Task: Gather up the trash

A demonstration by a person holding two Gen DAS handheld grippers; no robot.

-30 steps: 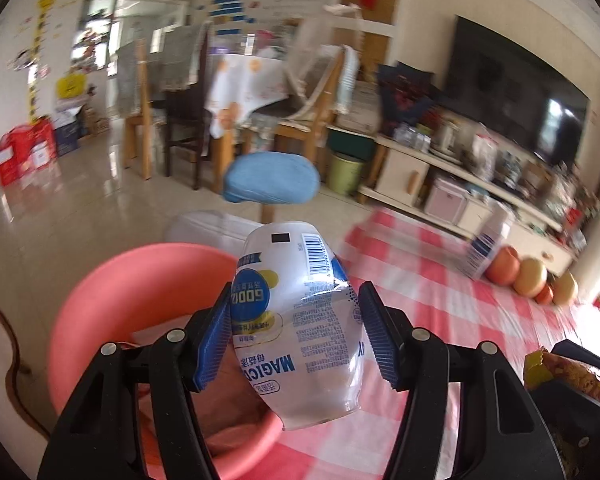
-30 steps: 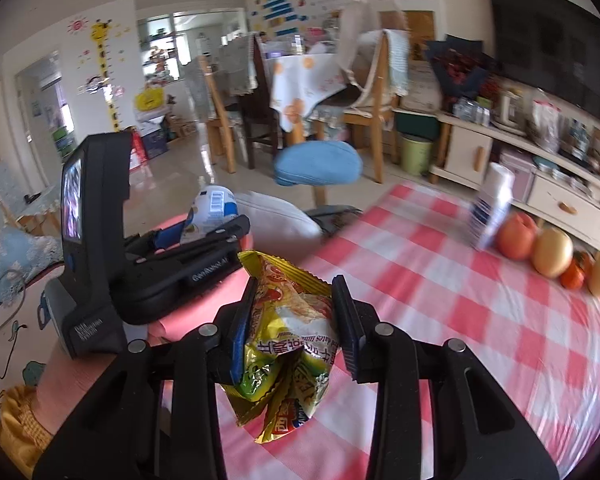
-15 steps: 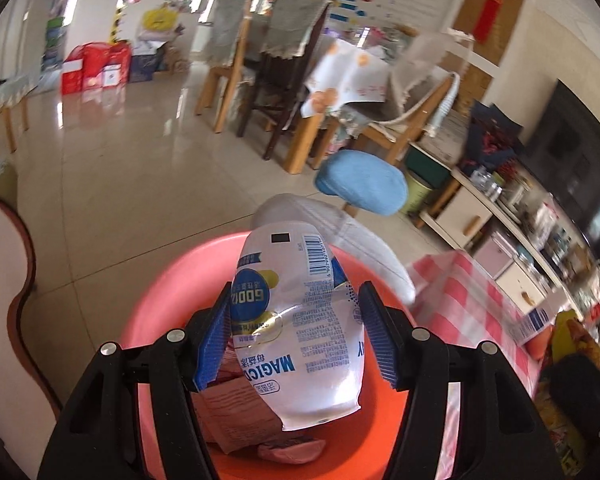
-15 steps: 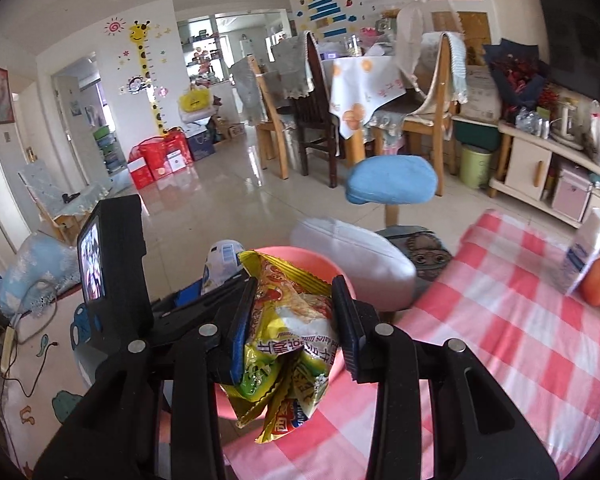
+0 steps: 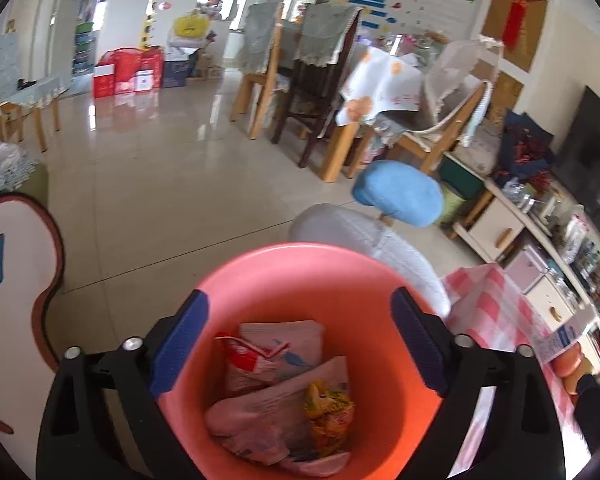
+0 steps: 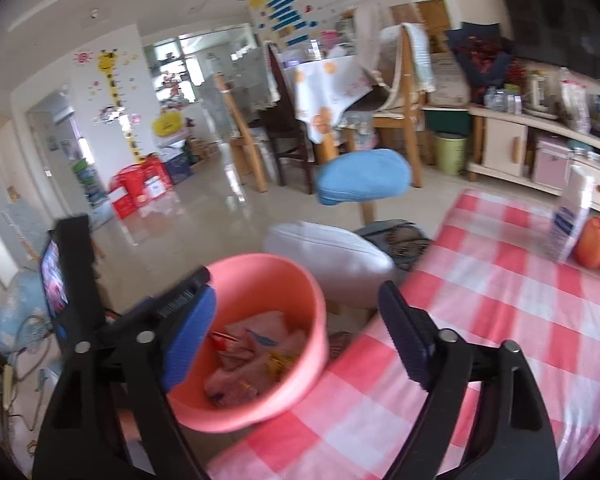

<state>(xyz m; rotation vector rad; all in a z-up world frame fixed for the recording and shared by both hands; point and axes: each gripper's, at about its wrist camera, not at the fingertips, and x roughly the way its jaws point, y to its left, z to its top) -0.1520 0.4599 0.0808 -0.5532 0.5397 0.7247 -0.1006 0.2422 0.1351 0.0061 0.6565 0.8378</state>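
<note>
The left gripper [image 5: 296,340], a black two-finger tool with blue ribbed pads, sits low in the centre of the left wrist view, directly over a round salmon-pink plastic basin [image 5: 300,264]. Its jaws are opening wide and nothing is between them. Inside the basin lie crumpled pale wrappers [image 5: 260,416], a torn red-and-white packet [image 5: 246,356] and a yellow-orange snack bag [image 5: 328,404], heaped toward the lower centre of the frame.

In the right wrist view the right gripper [image 6: 296,324] fills the bottom of the frame, with its jaws likewise opening and empty. The same pink basin [image 6: 312,308] sits at lower centre-left, at the edge of a table covered with a red-and-white checked cloth [image 6: 500,300] that spreads across the right half. The trash shows in the basin's bottom. The left gripper's black body [image 6: 76,288] stands at the left edge, just beside the basin.

Behind the basin are a grey-white cushion [image 6: 328,256] and a blue padded stool [image 6: 364,176]. A white carton [image 6: 572,216] and an orange fruit [image 6: 592,240] stand at the right edge of the cloth.
</note>
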